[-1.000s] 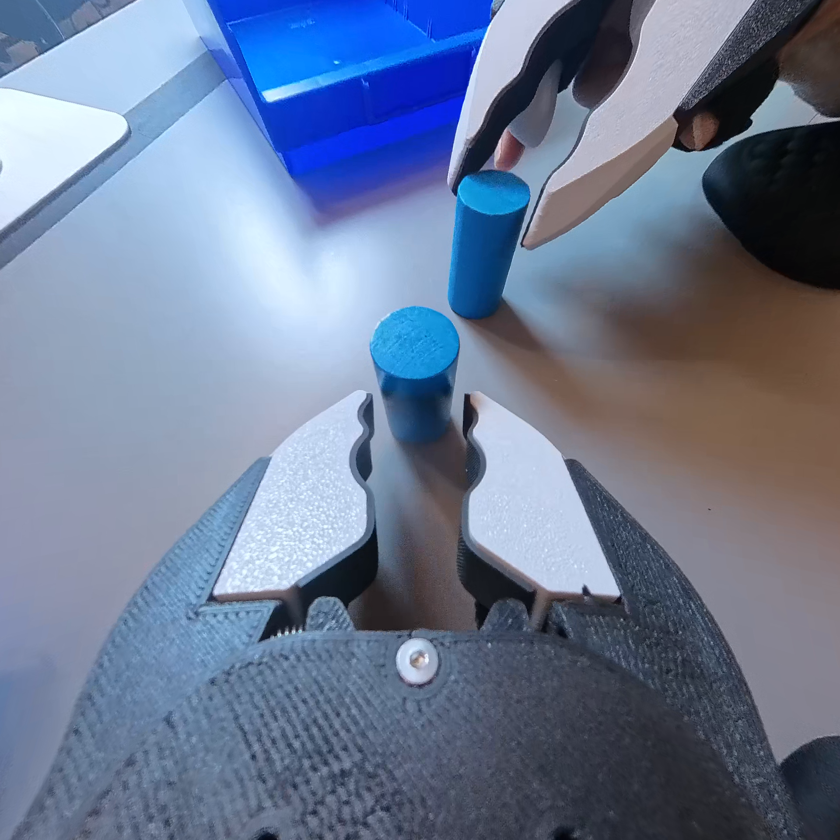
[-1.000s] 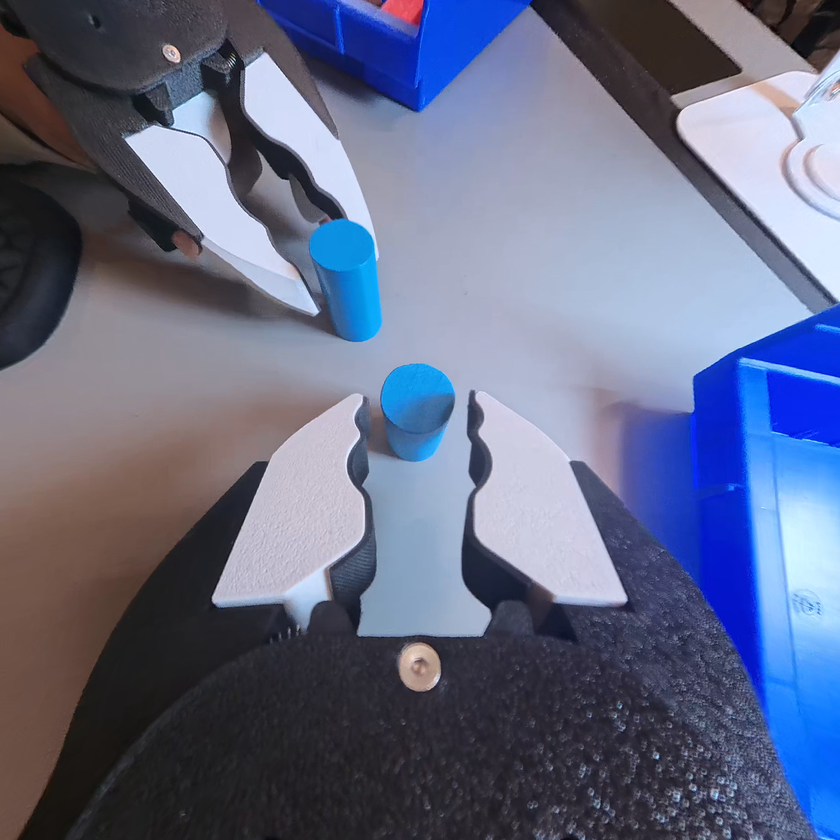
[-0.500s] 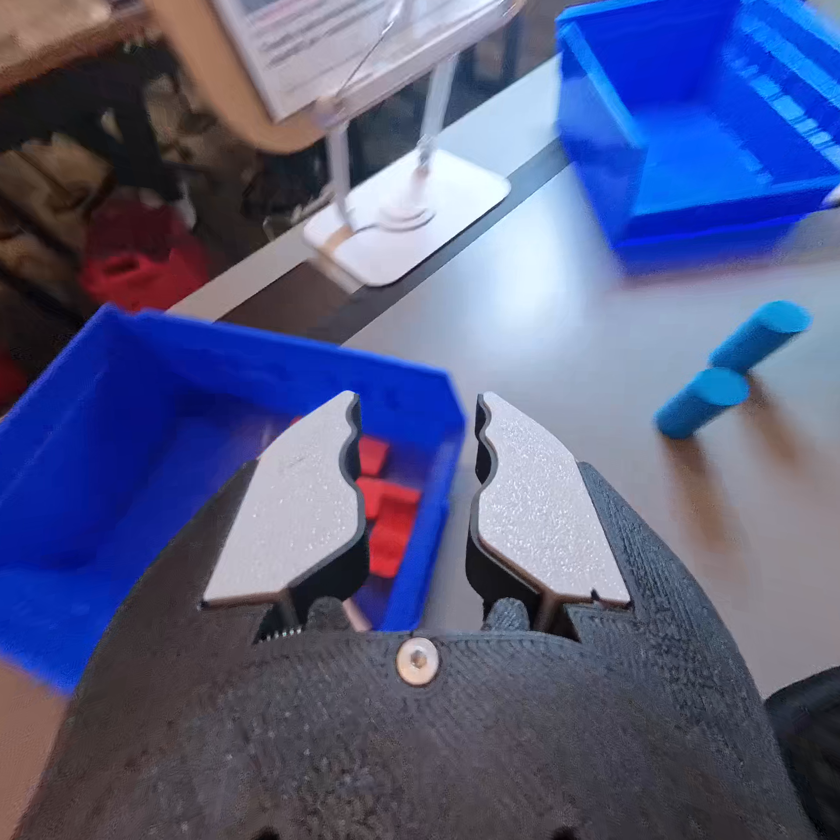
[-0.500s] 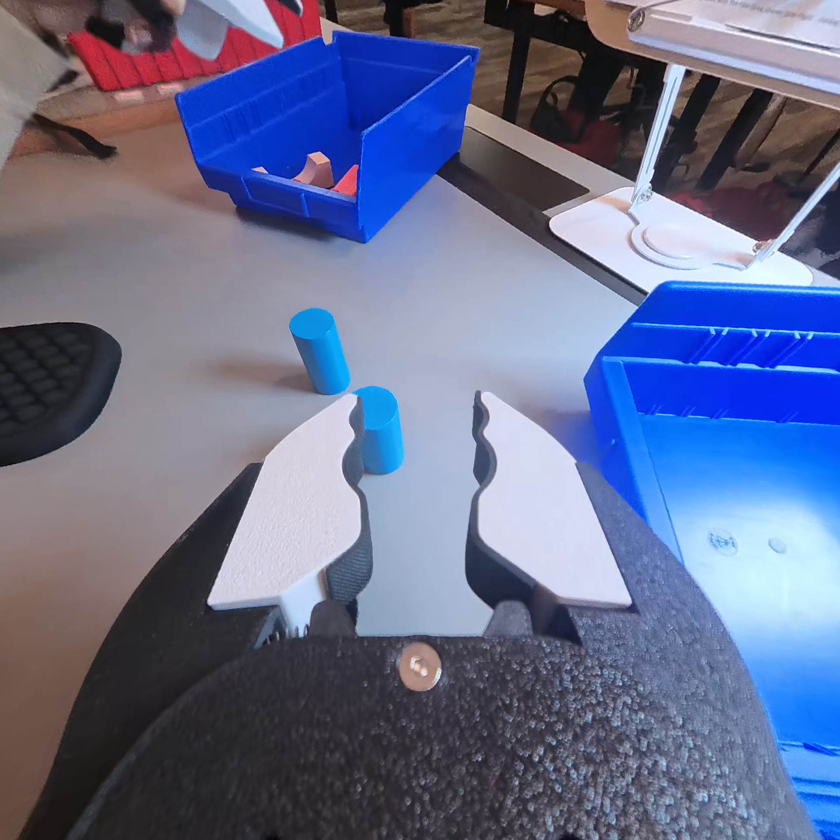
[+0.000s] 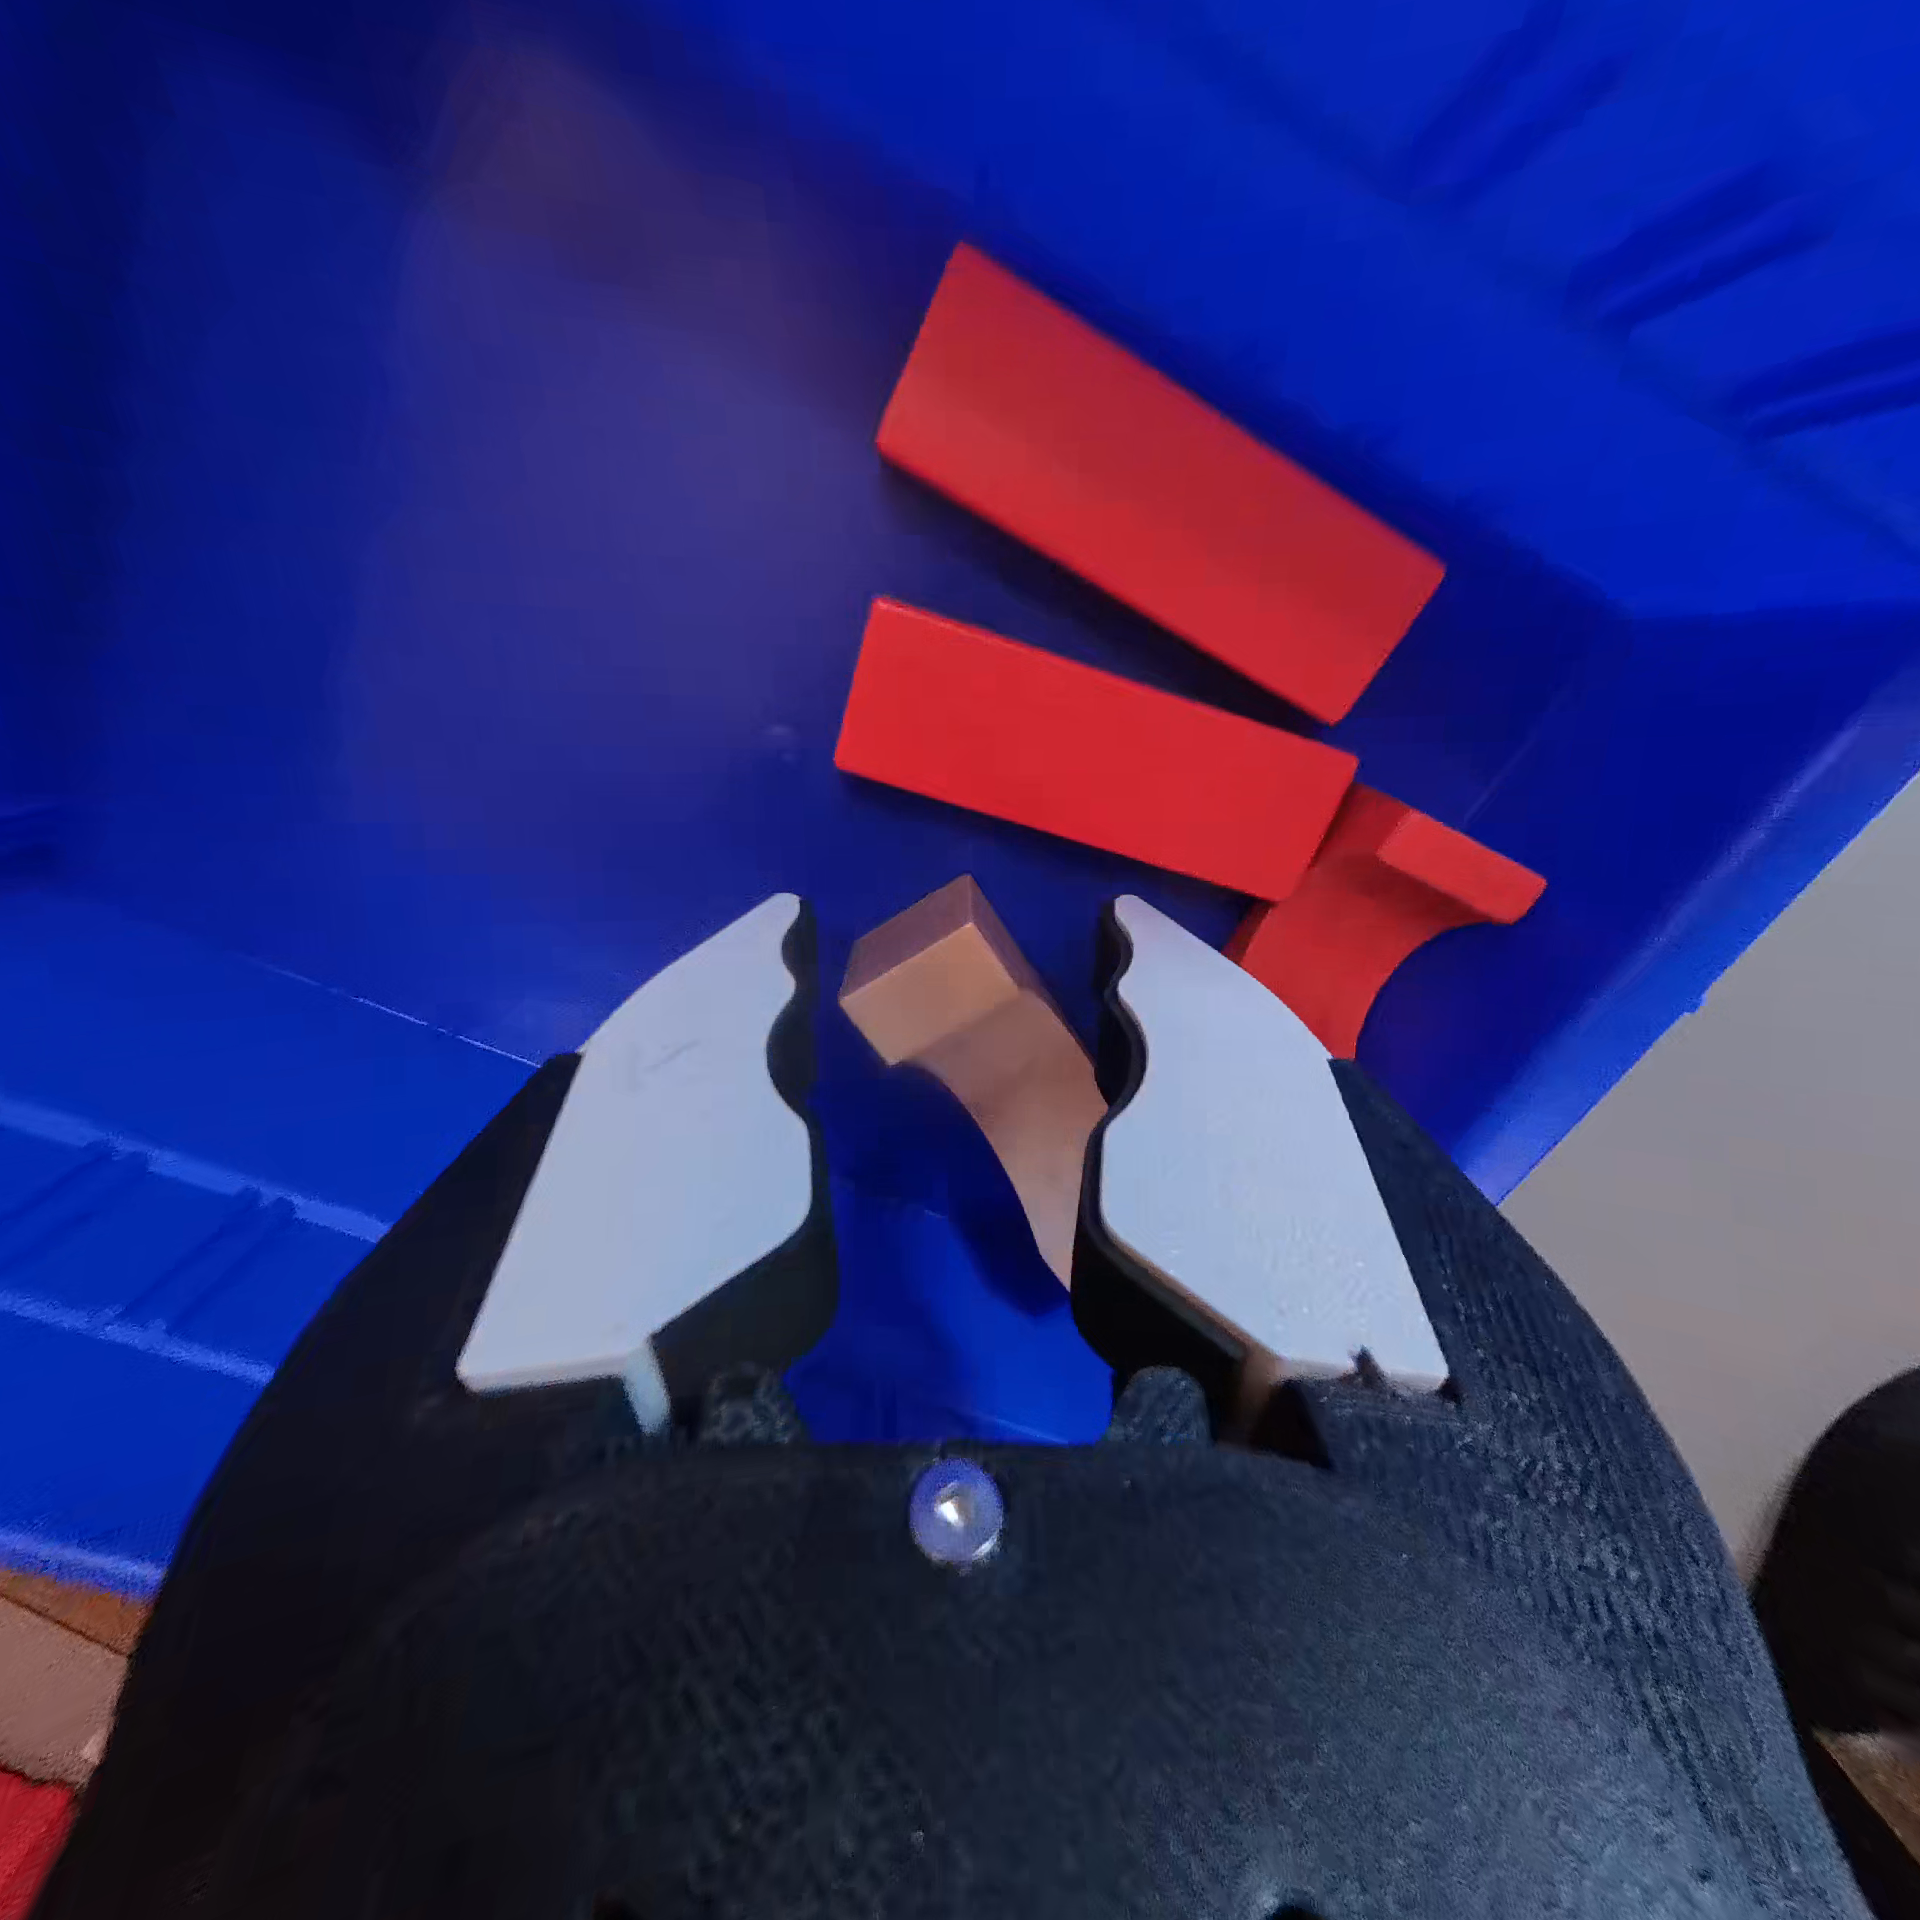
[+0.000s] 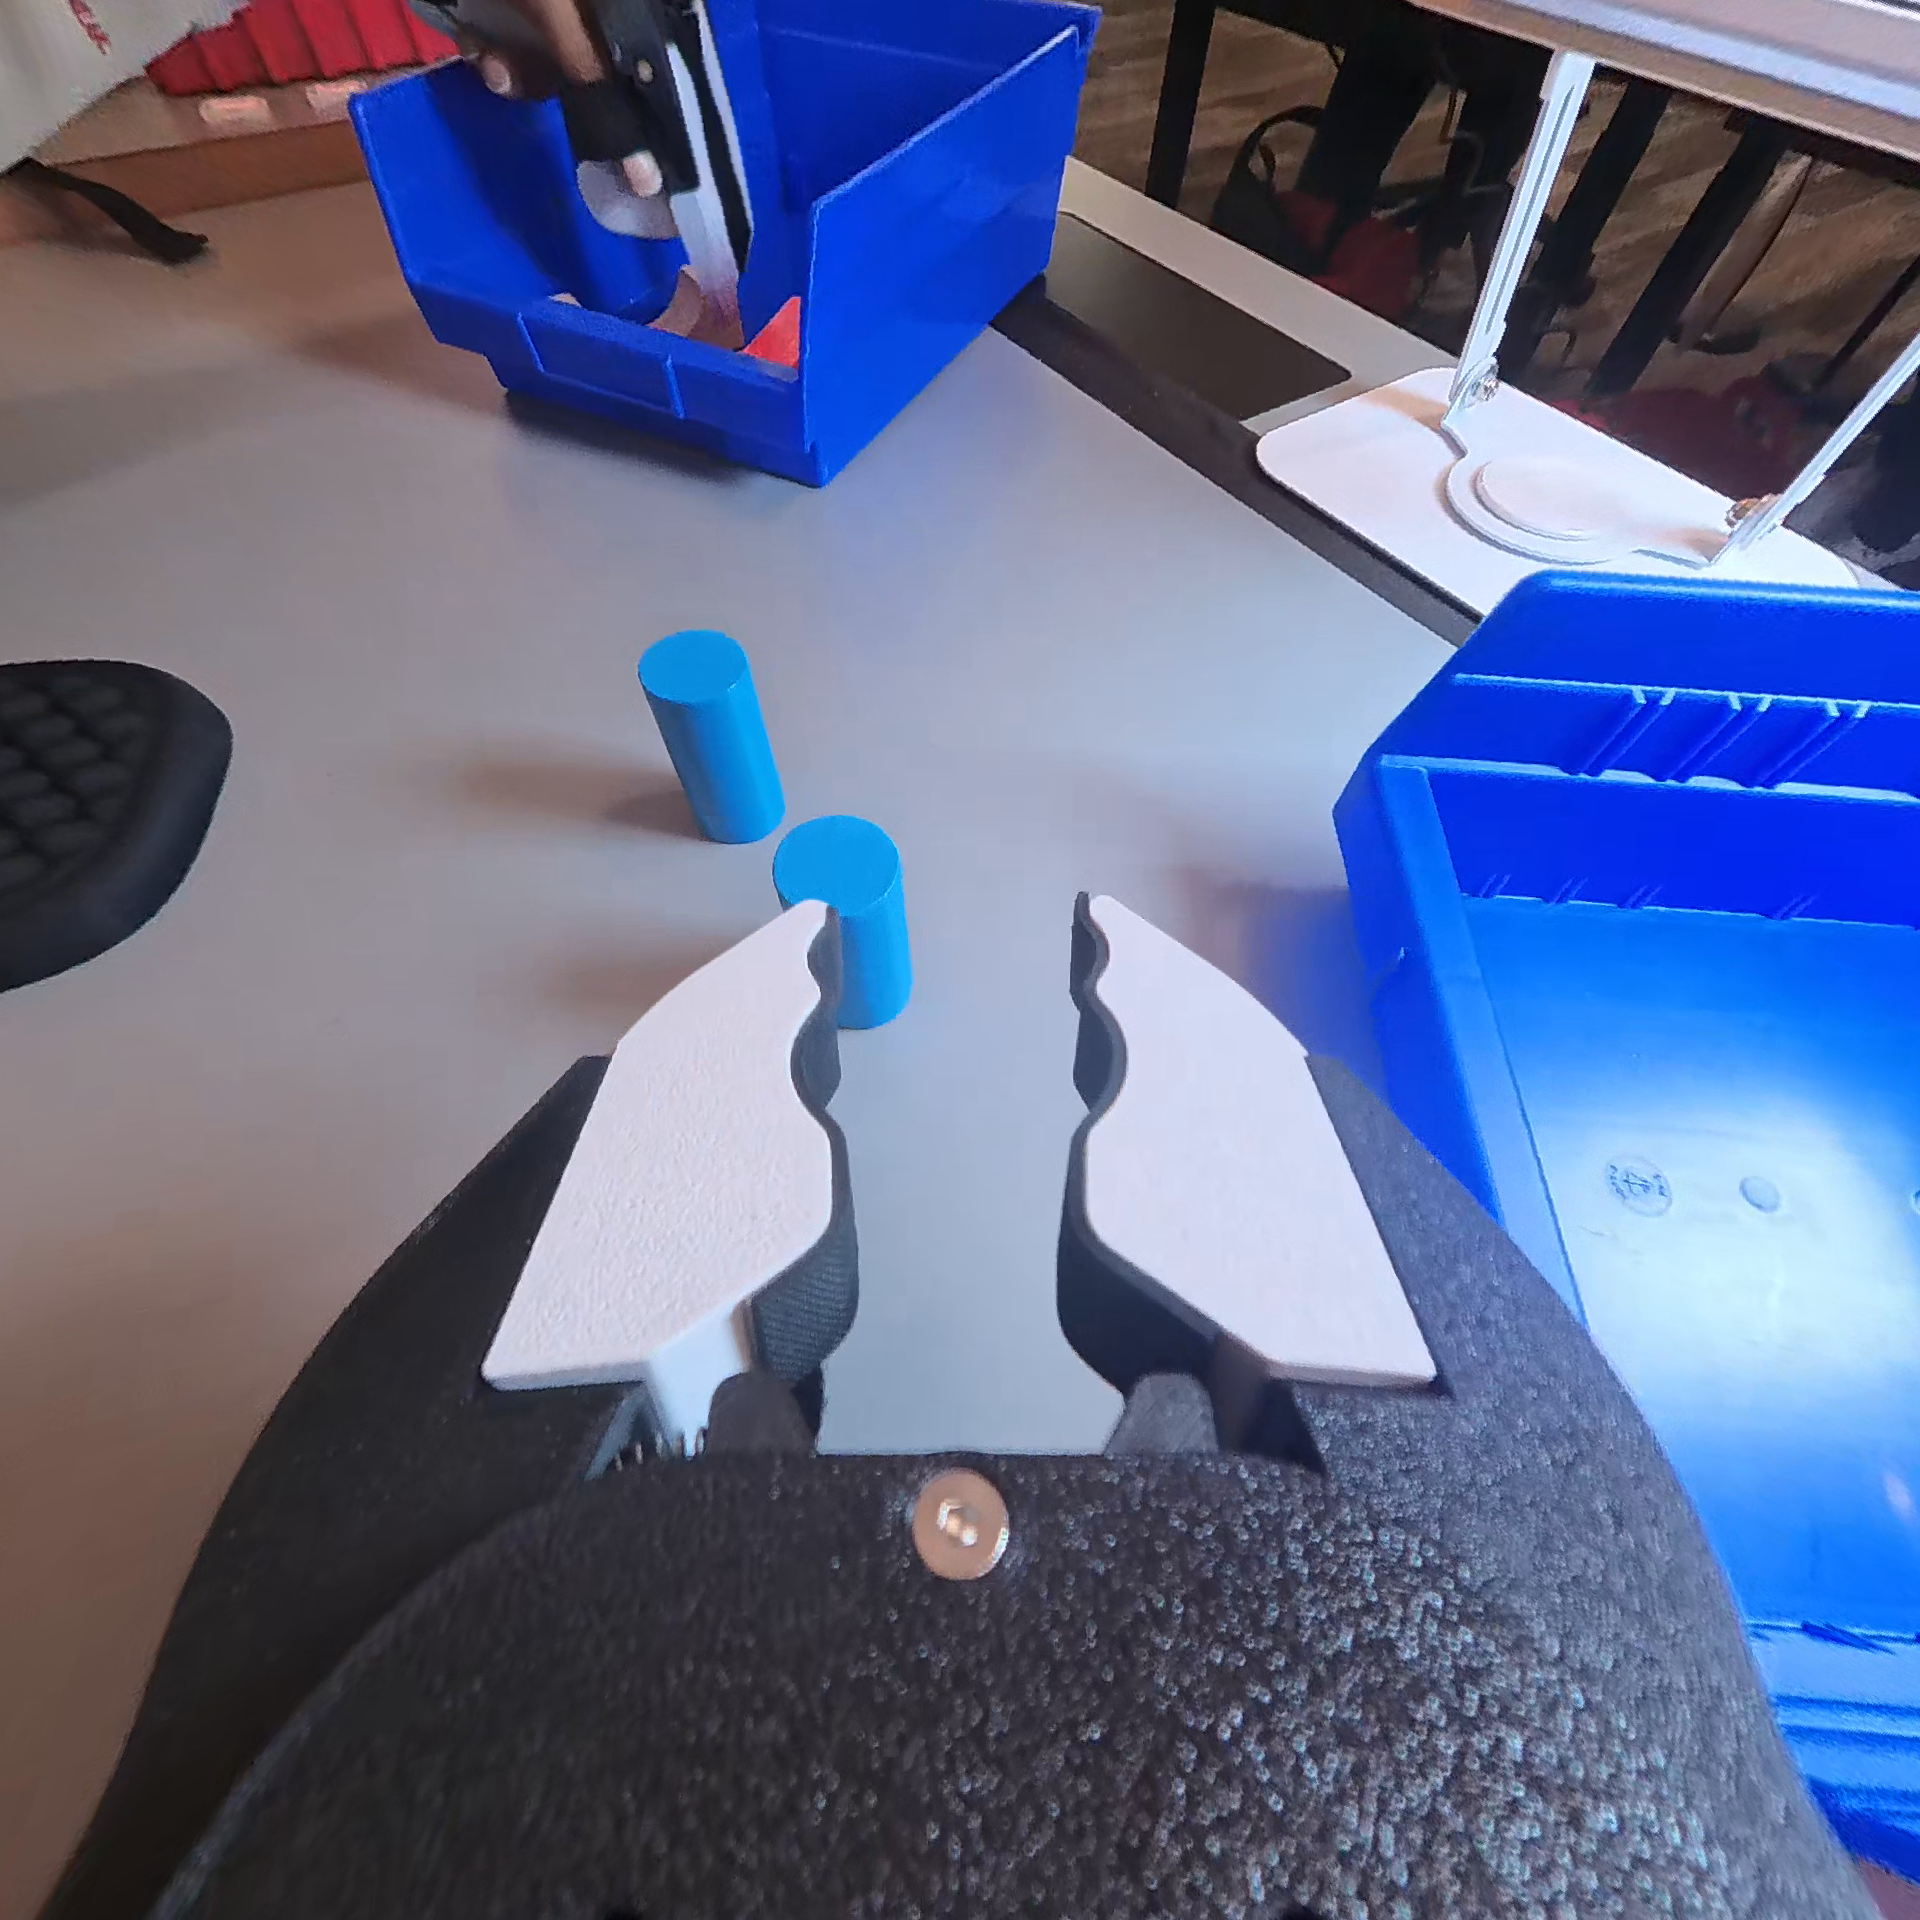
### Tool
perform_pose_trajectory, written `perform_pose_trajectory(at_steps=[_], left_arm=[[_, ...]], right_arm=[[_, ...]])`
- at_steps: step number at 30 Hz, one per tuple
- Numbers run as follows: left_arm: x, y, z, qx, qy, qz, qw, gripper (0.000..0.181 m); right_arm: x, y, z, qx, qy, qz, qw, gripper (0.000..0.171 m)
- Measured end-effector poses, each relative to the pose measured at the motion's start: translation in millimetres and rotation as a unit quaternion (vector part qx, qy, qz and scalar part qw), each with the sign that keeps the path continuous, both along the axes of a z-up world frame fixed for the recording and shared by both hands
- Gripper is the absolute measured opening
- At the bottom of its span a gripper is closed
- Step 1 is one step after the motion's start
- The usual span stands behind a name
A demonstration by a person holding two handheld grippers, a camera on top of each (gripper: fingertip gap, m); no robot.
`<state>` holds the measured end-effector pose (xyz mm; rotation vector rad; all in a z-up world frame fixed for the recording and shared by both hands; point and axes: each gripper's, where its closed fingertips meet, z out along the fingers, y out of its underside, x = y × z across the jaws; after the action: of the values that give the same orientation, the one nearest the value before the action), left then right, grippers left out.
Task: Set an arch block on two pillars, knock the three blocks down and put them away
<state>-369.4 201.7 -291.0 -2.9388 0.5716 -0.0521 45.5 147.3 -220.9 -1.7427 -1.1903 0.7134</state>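
Two blue cylinder pillars stand upright and close together on the grey table: the near pillar [image 6: 847, 894] and the far pillar [image 6: 712, 748]. My right gripper [image 6: 951, 909] is open and empty, just short of the near pillar, which shows beside its left fingertip. My left gripper [image 5: 954, 909] is open and reaches down inside a blue bin [image 5: 416, 416]. One end of a brown arch block [image 5: 997, 1081] stands between its fingers, with a gap on the left side. The left gripper also shows in the right wrist view [image 6: 707, 239], inside the far bin [image 6: 914, 260].
Two flat red blocks [image 5: 1143, 488] [image 5: 1081, 748] and a red arch [image 5: 1351, 925] lie in the bin beyond the brown arch. A second blue bin [image 6: 1392, 883] stands at the right. A black pad [image 6: 83, 810] lies at the left; a white stand base [image 6: 1455, 478] is at the back right. The grippers' ends are close to 45 centimeters from one another. Measured from the fingertips, the far pillar [image 6: 712, 748] is 10 centimeters or so from the right gripper and 30 centimeters from the left.
My left gripper left its pillar, swung to the bin and dropped in around the brown arch. My right gripper drew back from its pillar. Both pillars stay upright.
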Motion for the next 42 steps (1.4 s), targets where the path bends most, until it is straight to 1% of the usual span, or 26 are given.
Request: perform_pose_trajectory(at_steps=[1,5,8,10,13,16,17,18,20,23,27,30,32,34,38,40,42], left_arm=[[-1.7,-3.0,-3.6,-0.014,0.003,0.000,1.000,0.053],[-6.1,-9.5,-9.2,-0.033,0.014,-0.006,0.999,0.052],[-0.8,-7.1,3.1,0.000,0.019,-0.032,0.999,0.051],[13.2,-10.7,16.0,0.014,-0.007,-0.053,0.998,0.047],[34.7,-29.8,23.1,-0.016,-0.049,-0.089,0.995,0.039],[44.8,-51.7,12.8,-0.077,-0.070,-0.110,0.988,0.038],[44.2,-52.9,8.1,-0.084,-0.069,-0.107,0.988,0.032],[42.5,-52.0,3.5,-0.088,-0.068,-0.098,0.989,0.033],[47.5,-48.8,2.3,-0.088,-0.101,-0.080,0.988,0.032],[45.7,-53.0,-6.7,-0.107,-0.098,-0.082,0.986,0.026],[44.7,-53.8,-7.3,-0.114,-0.084,-0.092,0.986,0.025],[37.8,-51.0,-3.4,-0.104,-0.053,-0.104,0.988,0.015],[36.6,-43.9,5.0,-0.077,-0.053,-0.107,0.990,0.000],[36.3,-37.5,15.9,-0.052,-0.062,-0.103,0.991,0.000],[18.7,-14.3,27.2,0.012,-0.032,-0.061,0.998,0.020],[10.6,-8.7,23.8,0.019,-0.021,-0.035,0.999,0.031],[-0.3,-9.6,13.0,0.002,0.005,-0.016,1.000,0.042]], right_arm=[[1.1,0.1,-0.7,0.000,-0.001,-0.001,1.000,0.042],[3.3,1.4,-3.1,-0.007,0.000,-0.002,1.000,0.041],[3.2,1.1,-2.8,-0.006,-0.001,-0.002,1.000,0.041],[2.3,0.7,-3.2,-0.007,-0.001,-0.001,1.000,0.041],[0.6,-0.4,-6.0,-0.012,-0.006,0.001,1.000,0.041],[-0.8,-2.5,-7.3,-0.009,-0.012,0.003,1.000,0.041],[-1.2,-3.2,-7.3,-0.008,-0.013,0.004,1.000,0.041],[-1.4,-3.6,-7.4,-0.008,-0.014,0.004,1.000,0.041],[-1.3,-3.7,-8.4,-0.009,-0.016,0.005,1.000,0.041],[-0.3,-3.0,-11.1,-0.012,-0.020,0.004,1.000,0.040],[1.2,-1.7,-14.1,-0.015,-0.026,0.002,1.000,0.040],[1.5,-1.5,-13.8,-0.014,-0.026,0.001,1.000,0.040],[1.5,-1.6,-13.6,-0.014,-0.026,0.001,1.000,0.039],[1.4,-1.6,-14.1,-0.015,-0.027,0.002,1.000,0.040],[0.6,-2.5,-15.7,-0.015,-0.031,0.003,0.999,0.040],[0.2,-3.1,-16.2,-0.015,-0.033,0.005,0.999,0.040],[-0.2,-3.5,-17.1,-0.016,-0.034,0.006,0.999,0.040]])
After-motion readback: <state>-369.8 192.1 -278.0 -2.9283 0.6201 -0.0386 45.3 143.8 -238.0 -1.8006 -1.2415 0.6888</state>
